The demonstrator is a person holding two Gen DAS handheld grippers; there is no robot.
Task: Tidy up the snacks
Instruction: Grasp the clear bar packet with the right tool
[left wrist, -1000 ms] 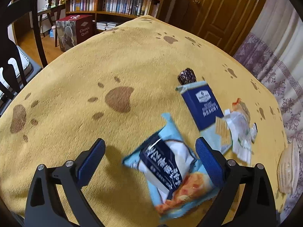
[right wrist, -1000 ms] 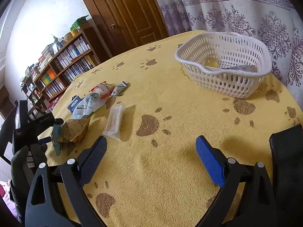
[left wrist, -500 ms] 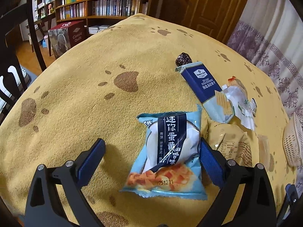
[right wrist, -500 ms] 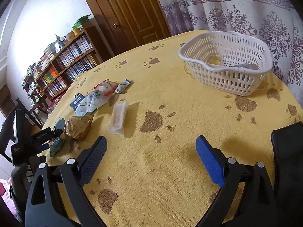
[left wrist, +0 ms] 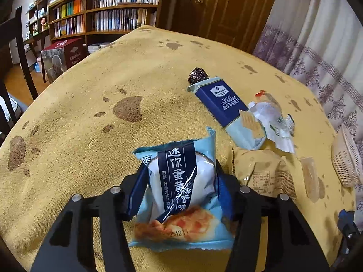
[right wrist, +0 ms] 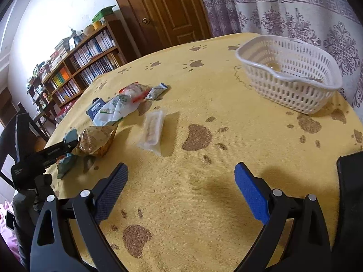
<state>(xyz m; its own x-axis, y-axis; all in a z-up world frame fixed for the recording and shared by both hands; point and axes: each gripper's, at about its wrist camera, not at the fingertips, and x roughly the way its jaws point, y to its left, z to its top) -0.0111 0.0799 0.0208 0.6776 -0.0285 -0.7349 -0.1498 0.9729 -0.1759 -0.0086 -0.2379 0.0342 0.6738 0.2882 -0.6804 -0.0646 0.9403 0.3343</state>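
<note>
My left gripper [left wrist: 180,176] is shut on a light blue snack packet [left wrist: 181,190] with dark blue Chinese lettering, at the near edge of the yellow paw-print tablecloth [left wrist: 113,79]. Beside it lie a brown packet [left wrist: 263,172], a long navy cracker packet [left wrist: 224,104], a white-green wrapper [left wrist: 272,122], a dark round sweet [left wrist: 197,75] and a clear wafer packet [right wrist: 153,128]. My right gripper [right wrist: 181,181] is open and empty above bare cloth. The white plastic basket [right wrist: 288,86] stands at the far right with a few items inside. The left gripper also shows in the right wrist view [right wrist: 56,151].
A bookshelf [left wrist: 102,11] and a wooden door [left wrist: 226,6] stand behind the table. A dark chair [left wrist: 13,56] is at the left. A patterned curtain [right wrist: 295,6] hangs behind the basket. A dark object [right wrist: 349,192] sits at the right edge.
My left gripper has closed on the light blue snack packet, which lay loose between the open fingers before. The right gripper has barely moved.
</note>
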